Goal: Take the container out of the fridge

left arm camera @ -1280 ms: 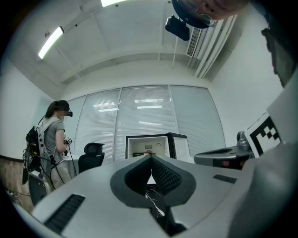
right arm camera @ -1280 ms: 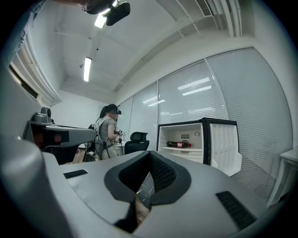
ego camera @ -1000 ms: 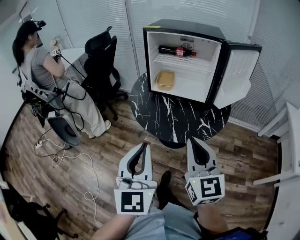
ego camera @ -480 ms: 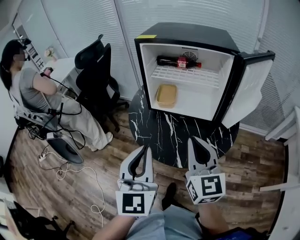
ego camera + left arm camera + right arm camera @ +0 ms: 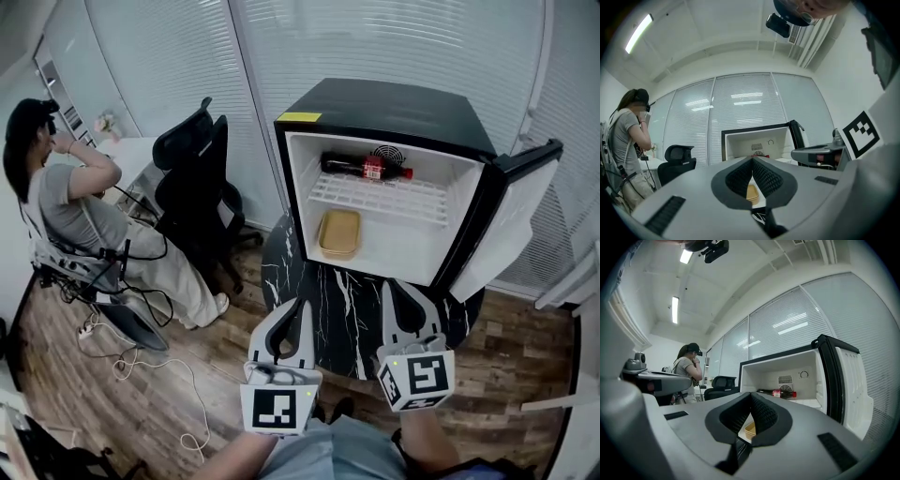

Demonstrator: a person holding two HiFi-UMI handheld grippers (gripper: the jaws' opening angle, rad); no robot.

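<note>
Lying on fridge (image 5: pixel 394 103) shelf, bottle (image 5: pixel 366 168) — red label, print unreadable; left gripper (image 5: pixel 294 305), right gripper (image 5: pixel 396 289) — jaws closed, empty.

The fridge (image 5: pixel 384 98) is glossy black outside, smooth white plastic within — the desk (image 5: pixel 342 305) polished black marble-look, white-veined; the floor (image 5: pixel 511 361) matt wood planks.

A round black, white-veined table (image 5: pixel 345 302) stands on the wooden floor (image 5: pixel 141 403) and carries the fridge (image 5: pixel 384 103), whose door stands open. Inside, a bottle (image 5: pixel 366 167) lies on its side on the white wire shelf (image 5: pixel 398 200), and the tan container (image 5: pixel 339 233) sits on the fridge's bottom below it. A black chair (image 5: pixel 192 183) stands on the floor left of the table.
</note>
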